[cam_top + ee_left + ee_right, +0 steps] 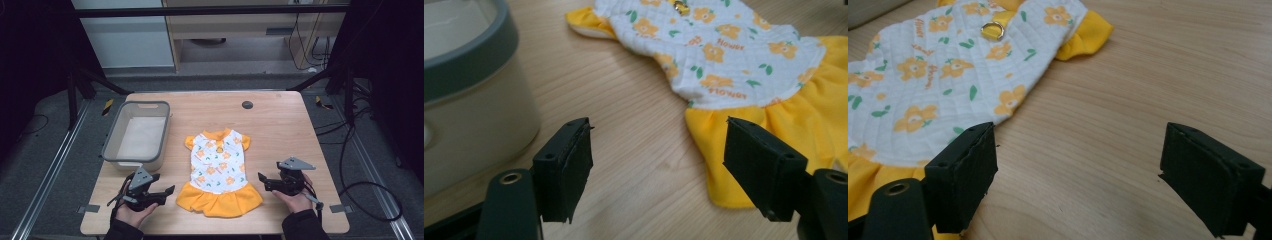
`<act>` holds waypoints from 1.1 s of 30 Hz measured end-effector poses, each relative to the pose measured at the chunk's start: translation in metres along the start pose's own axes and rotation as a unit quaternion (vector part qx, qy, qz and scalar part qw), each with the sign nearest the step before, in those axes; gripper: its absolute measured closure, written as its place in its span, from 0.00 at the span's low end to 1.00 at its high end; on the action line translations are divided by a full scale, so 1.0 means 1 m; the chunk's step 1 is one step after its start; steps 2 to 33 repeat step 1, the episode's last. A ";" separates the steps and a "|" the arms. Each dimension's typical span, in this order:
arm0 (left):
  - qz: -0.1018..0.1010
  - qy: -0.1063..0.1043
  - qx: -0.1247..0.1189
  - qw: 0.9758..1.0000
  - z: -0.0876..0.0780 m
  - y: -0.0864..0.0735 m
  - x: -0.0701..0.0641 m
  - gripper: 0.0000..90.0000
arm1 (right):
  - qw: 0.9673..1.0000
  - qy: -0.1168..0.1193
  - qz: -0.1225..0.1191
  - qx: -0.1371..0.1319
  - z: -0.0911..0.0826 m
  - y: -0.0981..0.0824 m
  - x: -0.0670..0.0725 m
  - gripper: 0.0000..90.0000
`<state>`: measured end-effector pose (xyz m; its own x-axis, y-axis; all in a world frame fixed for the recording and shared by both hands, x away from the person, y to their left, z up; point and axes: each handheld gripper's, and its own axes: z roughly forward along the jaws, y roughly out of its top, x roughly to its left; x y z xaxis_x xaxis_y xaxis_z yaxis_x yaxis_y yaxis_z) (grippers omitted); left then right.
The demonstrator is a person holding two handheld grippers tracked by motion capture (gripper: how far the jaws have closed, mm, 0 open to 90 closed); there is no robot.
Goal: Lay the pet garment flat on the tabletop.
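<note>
The dress [218, 170] lies flat near the middle of the bench [280, 125], collar toward the far edge, skirt toward the person. Its bodice is white quilted fabric printed with orange flowers and green leaves; collar, sleeve cuffs and gathered skirt are solid yellow-orange. A small metal ring [992, 30] sits on a yellow tab near the collar.

The bin [136, 135], with a grey rim and pale walls, stands on the bench left of the dress, apart from it. Its interior shows a pale floor with no contents visible.

The left gripper [161, 193] is held by the left hand [131, 212] just beside the skirt's left hem, jaws apart with bare bench between them. The right gripper [263, 181] is held by the right hand [296, 200] just right of the skirt, jaws apart, nothing between them.
</note>
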<state>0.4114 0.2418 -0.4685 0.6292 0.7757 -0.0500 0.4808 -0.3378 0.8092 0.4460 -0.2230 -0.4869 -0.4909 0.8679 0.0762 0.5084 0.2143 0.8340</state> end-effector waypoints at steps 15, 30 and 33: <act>0.000 0.000 0.000 1.000 0.000 0.000 0.000 0.29 | 1.000 -0.003 0.002 -0.001 -0.003 -0.002 -0.002 0.16; 0.000 0.000 0.000 1.000 0.000 0.000 0.000 0.29 | 1.000 -0.003 0.002 -0.001 -0.003 -0.002 -0.002 0.16; 0.000 0.000 0.000 1.000 0.000 0.000 0.000 0.29 | 1.000 -0.003 0.002 -0.001 -0.003 -0.002 -0.002 0.16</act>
